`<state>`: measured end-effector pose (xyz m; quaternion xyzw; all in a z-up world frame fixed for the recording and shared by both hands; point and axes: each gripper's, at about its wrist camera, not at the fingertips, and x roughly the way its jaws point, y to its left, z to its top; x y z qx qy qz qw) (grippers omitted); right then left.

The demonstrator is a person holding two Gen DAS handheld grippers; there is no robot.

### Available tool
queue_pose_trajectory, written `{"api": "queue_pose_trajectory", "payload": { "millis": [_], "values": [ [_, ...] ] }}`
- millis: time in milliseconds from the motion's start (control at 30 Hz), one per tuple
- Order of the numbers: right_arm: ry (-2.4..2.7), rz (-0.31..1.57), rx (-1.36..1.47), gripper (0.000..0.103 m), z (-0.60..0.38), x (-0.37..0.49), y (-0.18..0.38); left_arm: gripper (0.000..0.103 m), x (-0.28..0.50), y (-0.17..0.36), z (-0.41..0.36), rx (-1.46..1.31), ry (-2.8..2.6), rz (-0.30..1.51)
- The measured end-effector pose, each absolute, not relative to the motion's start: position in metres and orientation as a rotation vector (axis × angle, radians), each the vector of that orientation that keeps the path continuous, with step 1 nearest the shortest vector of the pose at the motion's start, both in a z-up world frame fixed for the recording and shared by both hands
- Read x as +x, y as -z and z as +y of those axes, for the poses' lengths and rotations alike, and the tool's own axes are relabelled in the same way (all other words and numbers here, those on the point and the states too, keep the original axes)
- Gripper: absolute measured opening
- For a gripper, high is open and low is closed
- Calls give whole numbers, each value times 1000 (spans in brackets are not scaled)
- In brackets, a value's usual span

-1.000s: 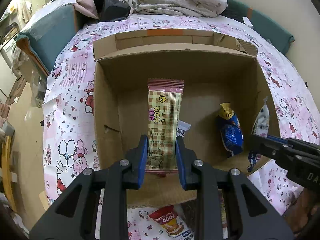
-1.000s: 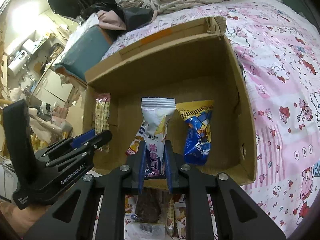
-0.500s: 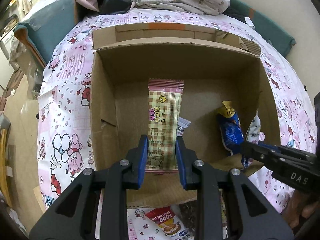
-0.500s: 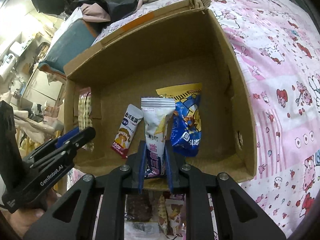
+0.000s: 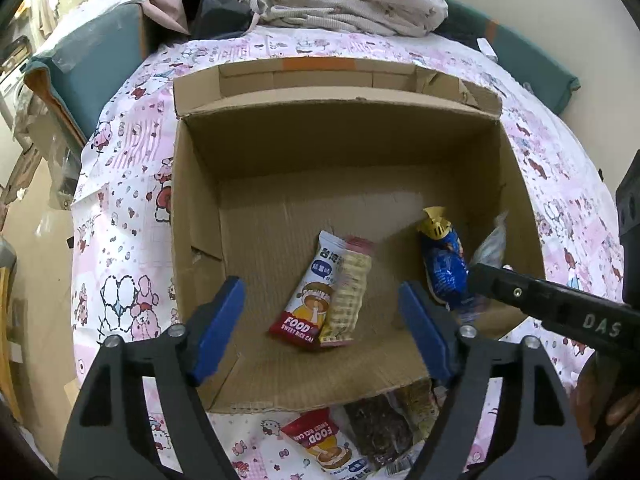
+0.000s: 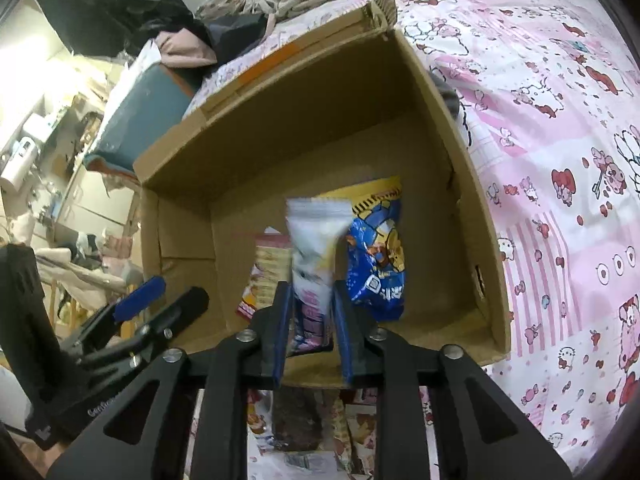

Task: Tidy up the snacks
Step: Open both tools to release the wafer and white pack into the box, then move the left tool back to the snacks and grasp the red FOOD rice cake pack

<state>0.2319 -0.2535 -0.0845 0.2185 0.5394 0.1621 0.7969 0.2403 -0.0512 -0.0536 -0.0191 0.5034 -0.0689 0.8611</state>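
Left gripper (image 5: 322, 320) gapes; right gripper (image 6: 310, 328) pinches white packet (image 6: 314, 248).

Pink cartoon-print bedsheet (image 5: 124, 200), crumpled floral blanket (image 5: 352, 4), teal cushion (image 5: 92, 64)

The cardboard box (image 5: 192, 208) sits on the bed (image 5: 120, 184). In it the checked wafer pack (image 5: 348, 292) lies partly on the rice cake pack (image 5: 308, 296) near the middle, and the cookie bag (image 5: 444, 264) lies to their right, by the right wall. Before the box's near wall, another rice cake pack (image 5: 324, 444) and a dark snack pack (image 5: 380, 428) lie on the bed.
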Motion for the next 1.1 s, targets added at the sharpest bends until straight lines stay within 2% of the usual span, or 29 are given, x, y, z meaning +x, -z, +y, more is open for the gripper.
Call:
{"api": "queue_pose_trajectory", "payload": {
  "millis": [33,100,733,833,867,933,1000,1100],
  "values": [
    [-348,1140,480,59,-255,231,82,78,241,54,-50,-41,142,1057],
    [-333,1094,480,79,-258,230,75,78,241,54,-49,-39,131,1056],
    [-372,1002,534,80,-265,204,36,78,215,30,-29,-145,139,1036],
    [-383,993,530,80,-267,195,30,85,209,23,-26,-162,152,1026],
    [-382,984,520,81,-267,192,27,86,205,20,-24,-166,153,1021],
    [-388,965,493,90,-266,185,21,86,199,16,-21,-176,146,1012],
    [-400,959,462,95,-262,180,17,86,191,12,-15,-185,107,994],
    [-398,967,431,96,-257,170,18,86,178,9,-6,-177,50,964]
  ]
}}
